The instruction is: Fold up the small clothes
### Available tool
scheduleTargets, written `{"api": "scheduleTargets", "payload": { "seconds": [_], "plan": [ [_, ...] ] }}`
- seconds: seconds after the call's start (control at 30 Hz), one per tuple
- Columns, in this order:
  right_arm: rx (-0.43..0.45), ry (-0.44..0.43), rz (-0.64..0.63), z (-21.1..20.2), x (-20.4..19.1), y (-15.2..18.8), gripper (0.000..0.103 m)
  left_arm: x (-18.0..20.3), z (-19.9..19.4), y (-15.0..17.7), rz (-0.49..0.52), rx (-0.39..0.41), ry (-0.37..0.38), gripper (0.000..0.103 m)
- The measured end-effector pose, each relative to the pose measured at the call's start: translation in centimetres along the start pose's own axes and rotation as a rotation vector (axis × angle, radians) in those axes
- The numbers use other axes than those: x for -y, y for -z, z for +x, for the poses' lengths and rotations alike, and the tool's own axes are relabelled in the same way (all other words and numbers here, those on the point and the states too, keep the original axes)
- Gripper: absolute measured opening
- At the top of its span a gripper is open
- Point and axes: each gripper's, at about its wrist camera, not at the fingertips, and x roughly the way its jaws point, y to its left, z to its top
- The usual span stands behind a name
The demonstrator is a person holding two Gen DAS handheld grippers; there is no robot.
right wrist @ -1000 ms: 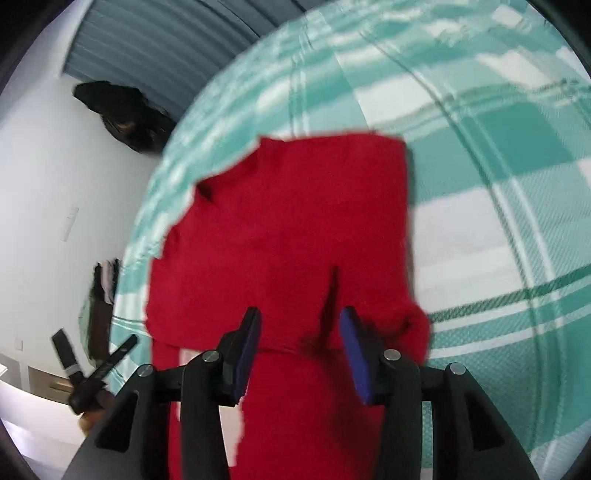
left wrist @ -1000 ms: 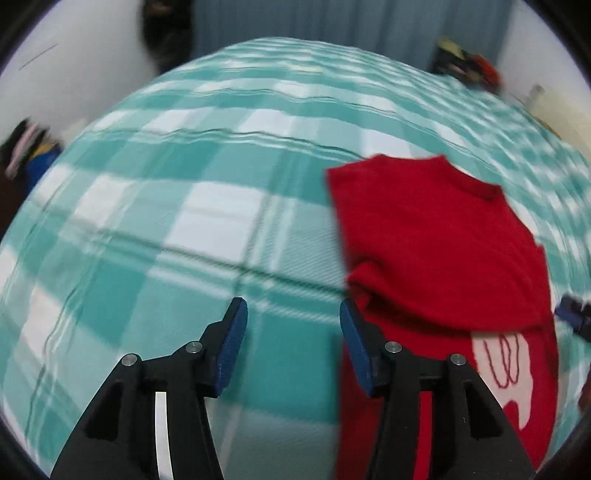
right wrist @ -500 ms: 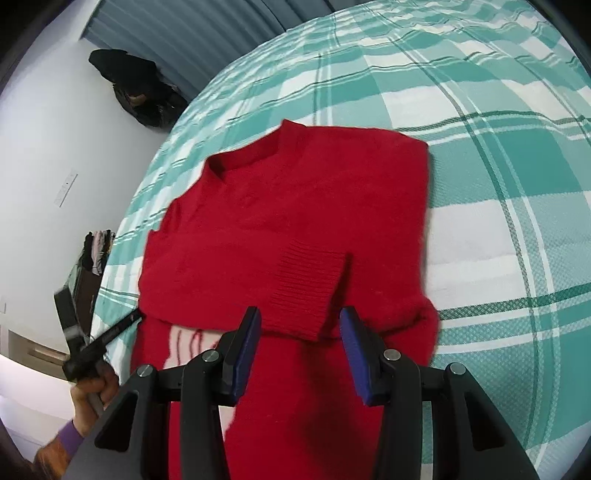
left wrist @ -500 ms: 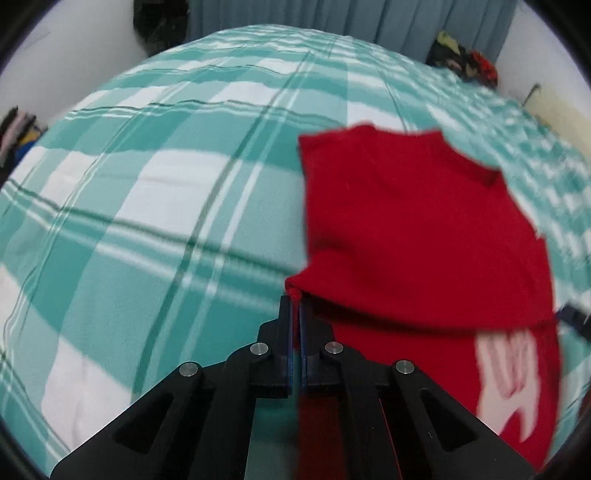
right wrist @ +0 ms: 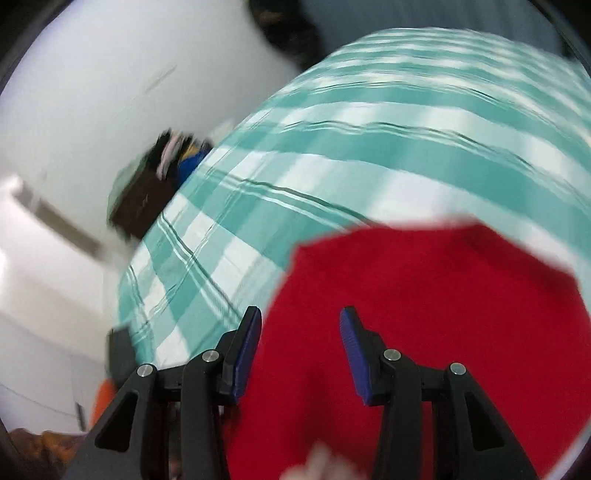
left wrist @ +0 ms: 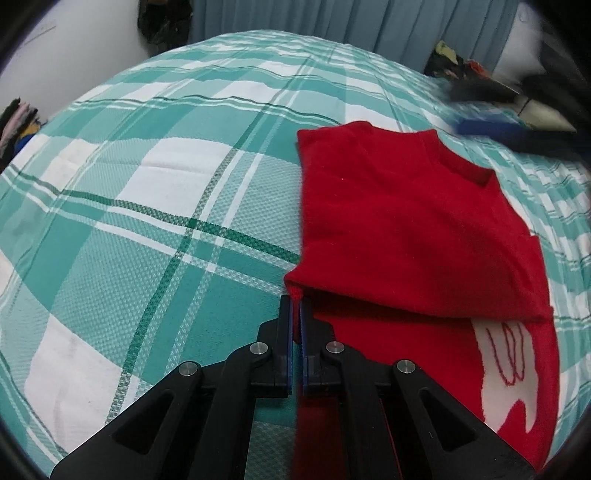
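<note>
**Operator:** Right, my left tongs (left wrist: 296,306) are pinched together on the near-left corner of the red sweater (left wrist: 406,229), just where the folded-over edge ends. I'm holding it there, I'd judge, because that corner is the handle for carrying the side in over the body.

**Observer:** And where does the sweater lie?

**Operator:** Flat on the bed, on the teal plaid bedspread (left wrist: 147,206). Its upper part is doubled over the lower part; below the fold a white patch with red stitched lines (left wrist: 506,362) shows.

**Observer:** Your other hand?

**Operator:** My right tongs (right wrist: 297,343) stand apart, gripping nothing, above the red knit. That view is blurred, so I can't tell whether they touch the cloth. From the left camera they show as a dark smear with a blue pad (left wrist: 517,118) beyond the neckline.

**Observer:** Anything in the way?

**Operator:** Nothing on the bedspread around the sweater. A pile of clothes (left wrist: 18,118) sits off the bed's left side, more bright items (left wrist: 458,62) near the curtain (left wrist: 332,22), all well apart. The real nuisance, I'd say, is the loose layering: a pull at one corner could drag the top layer askew.
</note>
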Motion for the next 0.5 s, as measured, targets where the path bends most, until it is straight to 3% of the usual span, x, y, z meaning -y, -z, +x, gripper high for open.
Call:
{"api": "scheduleTargets", "payload": {
  "seconds": [0.1,0.17,0.2,0.23,0.37,0.43,0.5],
  "plan": [
    [-0.122,-0.012,0.006,6.2,-0.8,-3.5,0.046,-0.1,0.1,0.2,-0.001,0.004,0.007,0.002],
    [-0.258,0.043,-0.017,9.5,-0.8,-3.9,0.004,-0.3,0.1,0.1,-0.003,0.004,0.018,0.002],
    [-0.286,0.108,-0.071,10.6,-1.2,-4.2,0.004,-0.3,-0.1,0.1,-0.004,0.006,0.021,0.003],
    [-0.278,0.116,-0.076,10.9,-1.2,-4.5,0.004,-0.4,-0.3,0.1,-0.002,0.013,0.020,0.003],
    [-0.141,0.155,-0.015,10.5,0.0,-4.6,0.005,-0.7,0.2,0.2,-0.012,0.014,0.013,0.006],
    [-0.142,0.155,-0.014,11.1,0.4,-3.5,0.015,-0.5,0.2,0.2,-0.002,0.014,0.004,0.006],
    [-0.131,0.147,0.012,10.1,0.8,-2.7,0.028,-0.4,-0.3,0.1,0.007,0.004,0.001,0.014]
  ]
}}
